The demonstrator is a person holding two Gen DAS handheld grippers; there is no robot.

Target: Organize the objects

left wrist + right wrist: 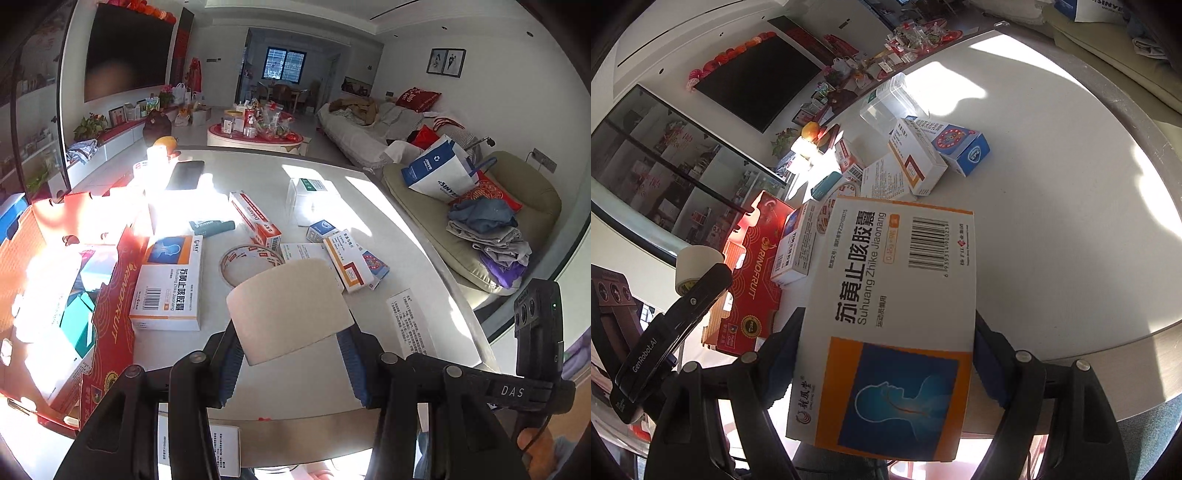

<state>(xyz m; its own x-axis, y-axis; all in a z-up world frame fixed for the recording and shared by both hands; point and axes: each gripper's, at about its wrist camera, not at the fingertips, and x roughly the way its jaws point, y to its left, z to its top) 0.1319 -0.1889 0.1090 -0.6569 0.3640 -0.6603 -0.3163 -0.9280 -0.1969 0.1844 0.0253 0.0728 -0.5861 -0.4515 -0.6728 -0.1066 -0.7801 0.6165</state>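
Note:
My left gripper [290, 332] is shut on a beige tape roll [291, 302], held on its side above the white table [424, 258]. In the right wrist view that same roll [696, 258] shows at the left, in the left gripper [701, 291]. My right gripper [888, 347] is shut on a large white-and-orange medicine box [897, 295] with a blue head picture, lifted over the table's near edge. An open red fruit carton [110, 325] with several boxes inside stands at the table's left, also visible as the red carton [750, 280].
On the table lie a second white-and-orange medicine box [170, 284], another tape roll [251, 262], a long red-and-white box [255, 218], a phone [184, 175], a clear plastic box [306, 195], small blue and orange boxes [354, 266] and a leaflet [410, 325]. A cushioned seat [480, 229] stands to the right.

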